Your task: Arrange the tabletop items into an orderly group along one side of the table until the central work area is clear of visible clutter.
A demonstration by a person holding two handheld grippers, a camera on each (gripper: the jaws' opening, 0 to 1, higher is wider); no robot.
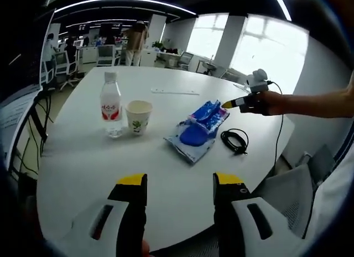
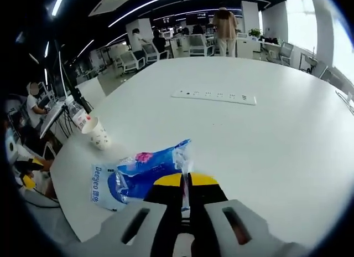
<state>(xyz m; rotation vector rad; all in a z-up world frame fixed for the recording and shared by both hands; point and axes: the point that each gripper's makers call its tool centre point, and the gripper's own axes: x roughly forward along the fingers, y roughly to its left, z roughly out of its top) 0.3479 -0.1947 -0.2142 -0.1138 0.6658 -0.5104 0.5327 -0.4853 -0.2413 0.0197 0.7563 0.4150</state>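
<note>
Right gripper [image 2: 186,182] has its jaws pinched tight on the edge of the blue packet [image 2: 138,174] near the white table's [image 2: 265,146] rim, while the left gripper [image 1: 180,182] hovers wide and empty, facing the water bottle [image 1: 111,104], paper cup [image 1: 138,116] and coiled black cable [image 1: 235,139]

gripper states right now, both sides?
Left gripper: open, holding nothing, above the near part of the white table.
Right gripper: shut on the edge of the blue plastic package.
</note>
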